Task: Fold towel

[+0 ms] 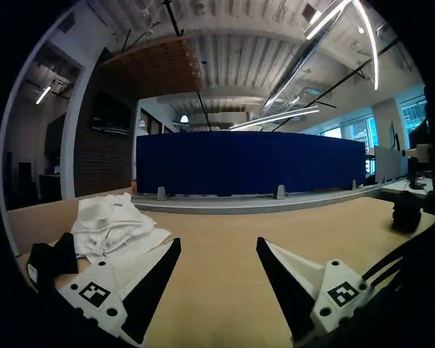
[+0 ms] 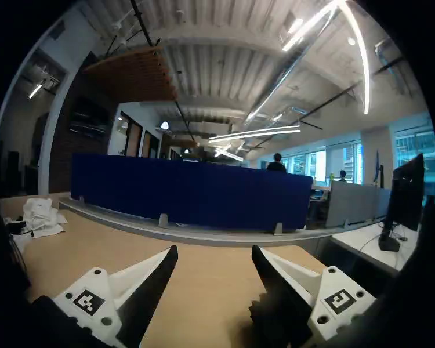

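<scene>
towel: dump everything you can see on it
The towel is white cloth, crumpled in a loose heap and not yet folded, with small tags showing among its layers. It lies on the light wooden table, beyond and to the left of the open left gripper, which does not touch it.
</scene>
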